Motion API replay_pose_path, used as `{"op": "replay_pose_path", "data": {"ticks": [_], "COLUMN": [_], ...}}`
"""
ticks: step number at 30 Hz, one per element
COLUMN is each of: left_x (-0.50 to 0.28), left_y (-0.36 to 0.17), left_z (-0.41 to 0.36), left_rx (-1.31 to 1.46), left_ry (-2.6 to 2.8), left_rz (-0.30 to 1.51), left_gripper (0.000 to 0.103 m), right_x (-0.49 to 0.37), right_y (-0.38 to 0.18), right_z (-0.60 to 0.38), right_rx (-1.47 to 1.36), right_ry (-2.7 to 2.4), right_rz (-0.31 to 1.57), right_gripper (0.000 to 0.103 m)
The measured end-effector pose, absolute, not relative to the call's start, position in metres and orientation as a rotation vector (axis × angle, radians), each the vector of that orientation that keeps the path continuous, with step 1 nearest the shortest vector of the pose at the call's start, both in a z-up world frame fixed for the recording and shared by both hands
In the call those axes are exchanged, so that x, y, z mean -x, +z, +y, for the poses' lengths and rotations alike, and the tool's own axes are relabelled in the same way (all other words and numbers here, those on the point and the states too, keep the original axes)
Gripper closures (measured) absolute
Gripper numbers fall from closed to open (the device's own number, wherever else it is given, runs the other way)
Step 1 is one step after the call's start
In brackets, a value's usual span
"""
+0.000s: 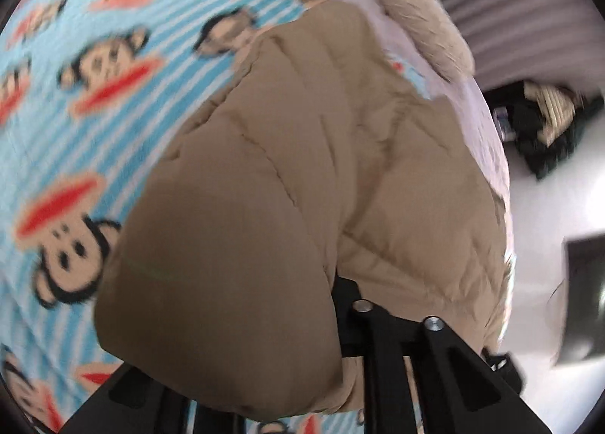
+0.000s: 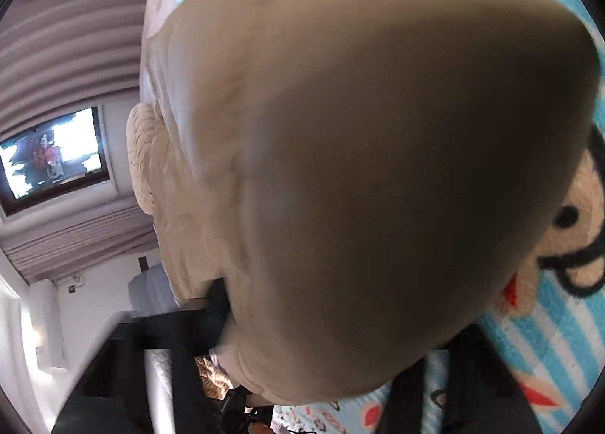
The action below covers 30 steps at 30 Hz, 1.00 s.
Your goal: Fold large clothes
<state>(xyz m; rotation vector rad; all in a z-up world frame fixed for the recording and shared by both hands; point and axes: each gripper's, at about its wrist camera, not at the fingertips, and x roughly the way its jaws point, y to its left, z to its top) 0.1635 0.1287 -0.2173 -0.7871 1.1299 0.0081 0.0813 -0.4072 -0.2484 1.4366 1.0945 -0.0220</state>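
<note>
A tan puffer jacket (image 1: pixel 302 154) lies on a bed, over a blue striped blanket printed with cartoon monkeys (image 1: pixel 87 67). Its fur-trimmed hood (image 1: pixel 419 14) reaches toward the bed's far edge, beside a pale sheet (image 1: pixel 487 139).

The left hand-held gripper (image 1: pixel 302 366) has a thick fold of the jacket bulging over its fingers. Its jaws stand nearly together, so it appears to pinch the fabric, though the pads themselves are hidden under the cloth. In the right wrist view the right hand-held gripper (image 2: pixel 314 392) is likewise buried: a blurred mass of jacket fills the picture and covers the fingertips. I cannot tell whether it grips the fabric or only has it draped across.

The step in hand looks like gathering one side of the jacket to fold it over the body. Next, both grips need to be firm on the slippery, bulky padding. Then the raised edge must be carried across evenly so the fold lands flat rather than bunched.
</note>
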Motion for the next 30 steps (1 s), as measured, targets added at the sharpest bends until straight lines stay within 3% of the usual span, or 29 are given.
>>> {"op": "replay_pose_path", "data": {"ticks": [2,4,14,24,25,27,30], "left_x": [-0.161,-0.155,-0.064,0.056,0.059,0.066,0.078], "left_y": [-0.199,-0.181,-0.133,-0.191,-0.194,-0.192,-0.182], "left_z": [0.124,0.120,0.120,0.120,0.122,0.129,0.142], "left_rx": [0.717,0.666,0.529,0.480,0.484,0.488,0.469], "left_ry": [-0.003,-0.015,-0.076,-0.069,-0.060,-0.041,-0.044], "left_rz": [1.111,1.088,1.095,1.299,1.307,1.311,1.317], "left_gripper": [0.087,0.088,0.088,0.086,0.079,0.076,0.076], "right_x": [-0.081,-0.079,-0.018,0.100,0.103,0.100,0.093], "right_y": [-0.240,-0.229,-0.189,-0.209,-0.212,-0.212,-0.200], "right_z": [-0.405,-0.402,-0.391,-0.385,-0.384,-0.381,-0.377], "right_rx": [-1.419,-1.388,-1.326,-1.414,-1.419,-1.407,-1.354], "right_ry": [0.001,0.030,0.088,-0.038,-0.055,-0.069,-0.129], "right_rz": [1.081,1.072,1.103,1.178,1.181,1.181,1.213], "right_gripper": [0.078,0.082,0.083,0.082,0.081,0.078,0.060]}}
